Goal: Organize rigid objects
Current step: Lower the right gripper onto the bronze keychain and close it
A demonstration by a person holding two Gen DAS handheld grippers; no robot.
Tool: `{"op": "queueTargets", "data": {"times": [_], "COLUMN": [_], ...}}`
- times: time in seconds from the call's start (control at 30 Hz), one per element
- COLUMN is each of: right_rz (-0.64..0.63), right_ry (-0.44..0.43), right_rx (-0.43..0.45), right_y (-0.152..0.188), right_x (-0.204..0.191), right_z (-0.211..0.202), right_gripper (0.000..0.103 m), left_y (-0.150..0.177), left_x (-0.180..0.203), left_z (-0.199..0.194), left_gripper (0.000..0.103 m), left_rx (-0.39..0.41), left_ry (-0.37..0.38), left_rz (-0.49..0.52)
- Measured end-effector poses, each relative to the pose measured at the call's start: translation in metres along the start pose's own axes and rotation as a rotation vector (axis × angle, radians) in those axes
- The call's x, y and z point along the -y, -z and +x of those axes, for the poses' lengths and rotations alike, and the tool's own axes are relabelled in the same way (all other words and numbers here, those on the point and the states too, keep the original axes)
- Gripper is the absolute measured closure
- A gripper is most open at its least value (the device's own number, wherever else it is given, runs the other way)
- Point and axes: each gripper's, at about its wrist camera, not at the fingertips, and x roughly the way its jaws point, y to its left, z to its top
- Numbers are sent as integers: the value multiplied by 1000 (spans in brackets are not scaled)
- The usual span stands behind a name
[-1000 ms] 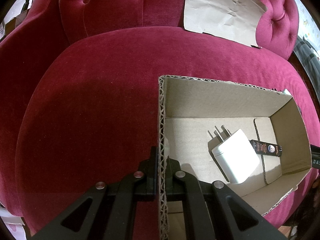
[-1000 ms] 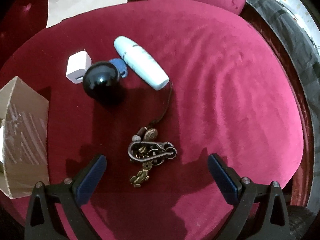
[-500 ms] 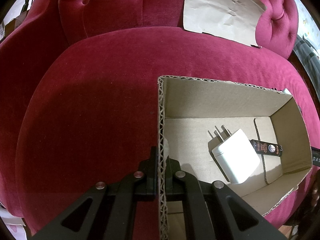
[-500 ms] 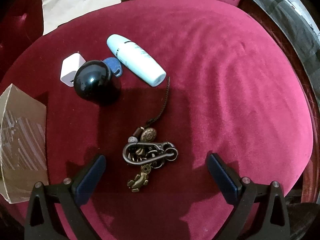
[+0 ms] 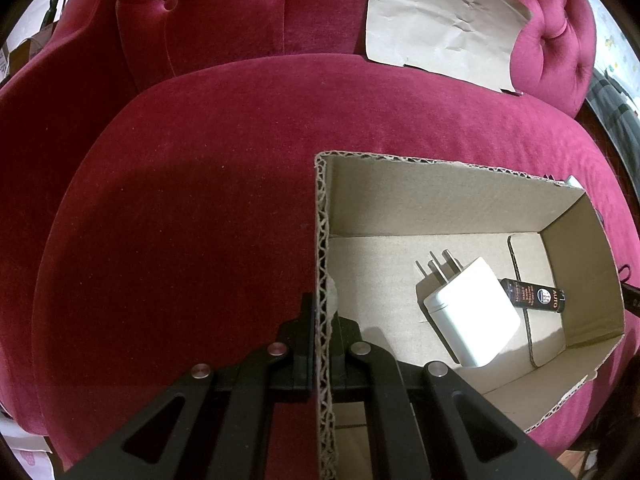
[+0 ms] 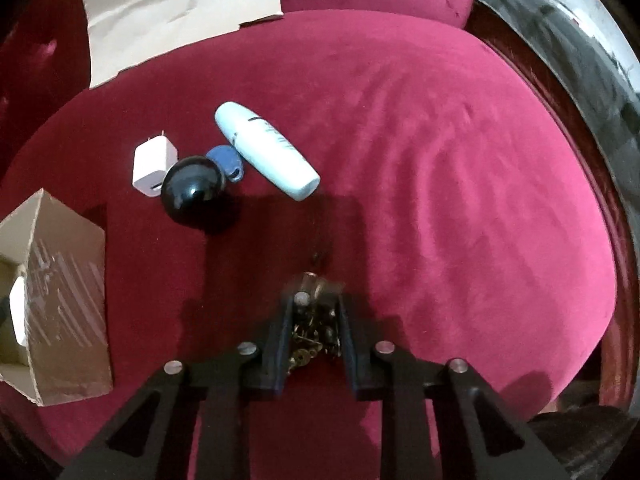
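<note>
My left gripper [image 5: 323,320] is shut on the near left wall of an open cardboard box [image 5: 440,196] standing on a red velvet seat. A white plug charger [image 5: 472,316] and a small black tube [image 5: 534,300] lie in the box. In the right wrist view, my right gripper [image 6: 314,312] points down at the cushion, its jaws closing onto a brass keychain [image 6: 314,336] pinched between them. Farther back lie a black ball [image 6: 194,190], a small white charger [image 6: 154,166], a blue tag [image 6: 226,162] and a pale blue bottle [image 6: 266,150]. The box [image 6: 60,292] sits at the left.
A flat sheet of cardboard [image 5: 444,20] leans on the tufted backrest. The red cushion [image 6: 440,160] stretches bare to the right of the objects. A dark wooden rim [image 6: 580,152] bounds the seat on the right.
The right gripper's jaws went from wide open to pinched together around the keychain, which now sits between them. The left gripper and the box have not moved.
</note>
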Motion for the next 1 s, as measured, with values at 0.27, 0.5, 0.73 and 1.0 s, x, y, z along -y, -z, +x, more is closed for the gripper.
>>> {"op": "queueTargets", "data": {"times": [0.27,0.5,0.73,1.0], "right_rz": [21,14,14,5], "right_ry": [-15,-23,-33,-36], "right_rx": [-10,-10,16,35], "right_y": [-2,-6,-7,-7], "right_x": [5,10,7,5], "right_z": [-7,-12,-35,-53], "right_gripper": [83,83,83,83], "left_y": [1,0,0,0], "left_x": [0,0,0,-1], "left_z": [0,0,0,0], "left_gripper": [100,100,100,100], "left_rx": [2,1,1,1], "left_ry": [-1,-1,-1,1], "left_rz": [2,2,2,2]}}
